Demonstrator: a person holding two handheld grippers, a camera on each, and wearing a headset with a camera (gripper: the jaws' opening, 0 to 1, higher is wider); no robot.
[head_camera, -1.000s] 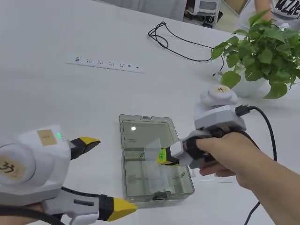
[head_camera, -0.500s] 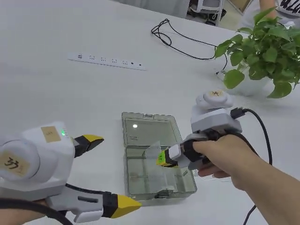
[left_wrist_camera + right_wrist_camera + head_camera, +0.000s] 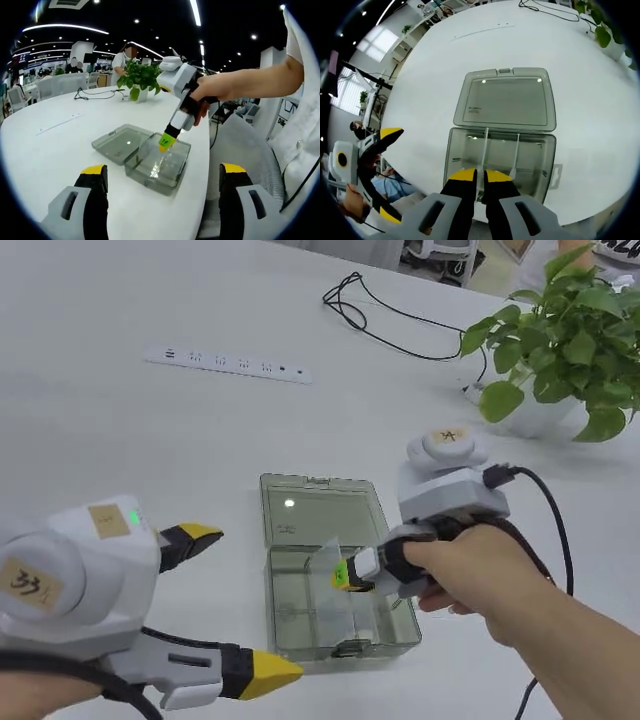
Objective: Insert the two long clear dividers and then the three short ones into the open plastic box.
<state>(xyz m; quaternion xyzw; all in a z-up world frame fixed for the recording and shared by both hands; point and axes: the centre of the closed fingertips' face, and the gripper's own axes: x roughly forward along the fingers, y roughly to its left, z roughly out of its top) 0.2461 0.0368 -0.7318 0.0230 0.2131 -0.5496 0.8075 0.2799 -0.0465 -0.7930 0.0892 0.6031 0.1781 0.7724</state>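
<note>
Right gripper [image 3: 346, 576] pinches a clear divider [image 3: 484, 143] edge-down in the open box [image 3: 292, 642], presumably to meet its wall slots; left gripper [image 3: 238, 602], jaws spread and empty, hovers near left.

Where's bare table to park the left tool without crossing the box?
Widest bare white table: between the white power strip and the lid of the open clear plastic box. Also left of the box, by the open left tool. Crowded right of it: right tool gripping a clear divider, hand, black cable.

"33" on left hand-held gripper [image 3: 240, 602]
</note>
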